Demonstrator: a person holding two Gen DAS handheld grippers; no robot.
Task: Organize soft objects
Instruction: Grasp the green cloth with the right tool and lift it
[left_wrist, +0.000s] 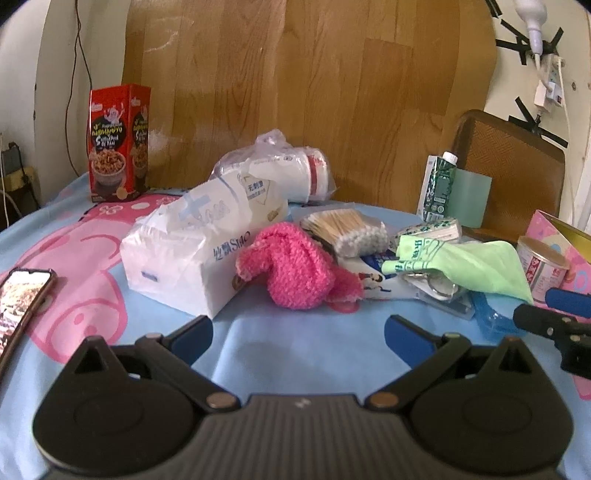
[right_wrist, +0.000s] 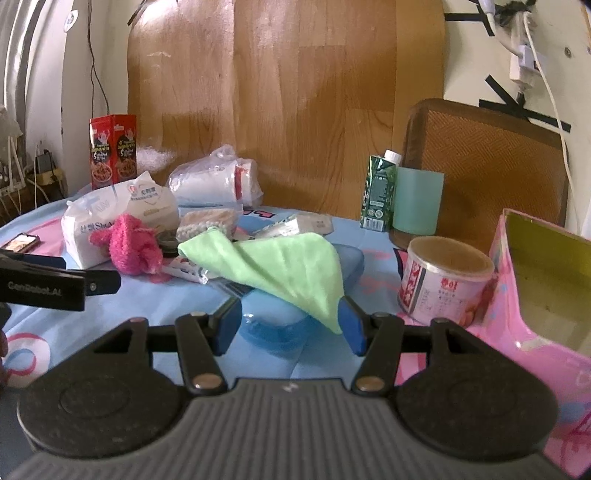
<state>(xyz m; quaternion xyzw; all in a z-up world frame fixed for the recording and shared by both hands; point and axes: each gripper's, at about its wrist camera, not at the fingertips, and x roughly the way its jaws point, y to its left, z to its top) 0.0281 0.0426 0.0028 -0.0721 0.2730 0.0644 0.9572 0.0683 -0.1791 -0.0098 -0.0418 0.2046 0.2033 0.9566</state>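
A fluffy pink knitted cloth (left_wrist: 299, 271) lies on the blue bedsheet, against a white tissue pack (left_wrist: 192, 254). My left gripper (left_wrist: 298, 341) is open and empty, just short of the pink cloth. A light green cloth (right_wrist: 280, 264) is draped over a blue plastic box (right_wrist: 277, 321). My right gripper (right_wrist: 291, 325) is open, its fingers either side of the green cloth's lower corner and the blue box. The pink cloth (right_wrist: 129, 245) and tissue pack (right_wrist: 99, 229) show at left in the right wrist view. The green cloth (left_wrist: 469, 264) shows at right in the left wrist view.
A pink cardboard box (right_wrist: 543, 291) stands open at right, next to a round can (right_wrist: 443, 280). A bag of cotton swabs (left_wrist: 347, 230), bagged paper cups (left_wrist: 291, 173), a red snack box (left_wrist: 118, 144), a green carton (right_wrist: 380, 192) and a phone (left_wrist: 22, 299) lie around.
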